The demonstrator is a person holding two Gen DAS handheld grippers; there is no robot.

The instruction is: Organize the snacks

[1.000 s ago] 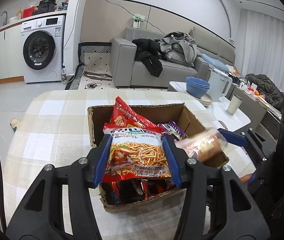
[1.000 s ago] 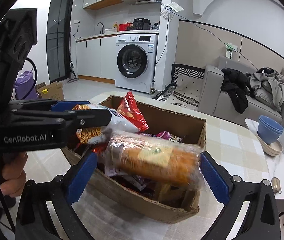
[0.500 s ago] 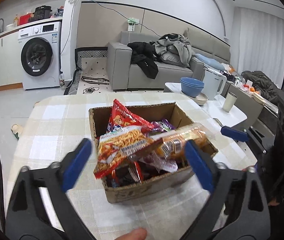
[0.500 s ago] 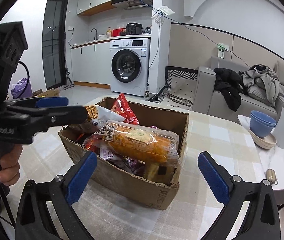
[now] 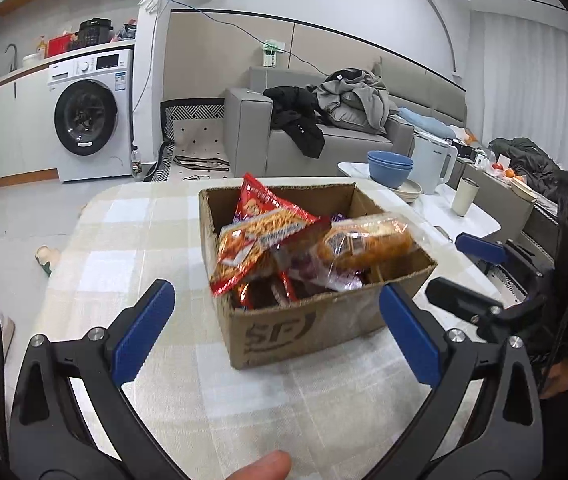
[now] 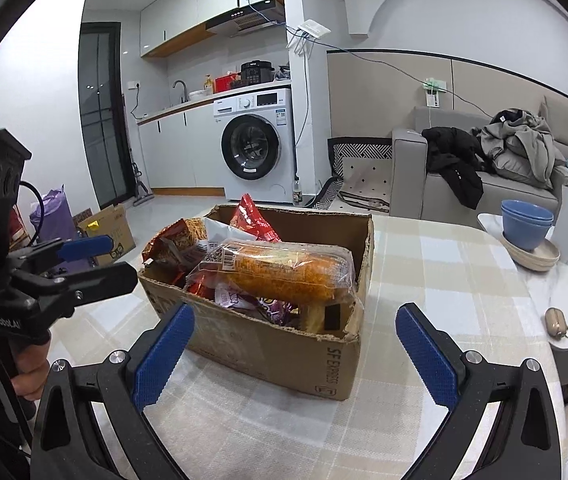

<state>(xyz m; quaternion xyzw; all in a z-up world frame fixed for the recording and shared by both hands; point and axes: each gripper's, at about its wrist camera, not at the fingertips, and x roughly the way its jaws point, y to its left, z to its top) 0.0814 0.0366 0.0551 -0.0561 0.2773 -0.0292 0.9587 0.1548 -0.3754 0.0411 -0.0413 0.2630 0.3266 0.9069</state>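
Cardboard box (image 5: 308,328) sits on the checked table (image 5: 131,240), packed with snacks. Left-wrist view alone shows the front wall's partial printed logo, the red strip-snack bag (image 5: 259,244) face-on, and a fingertip at the bottom edge. Right-wrist view alone shows the box's end wall with its printed lettering (image 6: 334,364), and a hand (image 6: 23,376) gripping the left gripper's handle. A clear-wrapped orange roll (image 6: 284,270) lies flat on top of the pile, long axis running along the box's length. A second red bag (image 6: 253,218) stands upright at the far wall, corner up. Left gripper (image 5: 273,328) has its jaws released and spread, nothing between the pads, box beyond them. Right gripper (image 6: 294,352) stands likewise spread and empty, short of the box.
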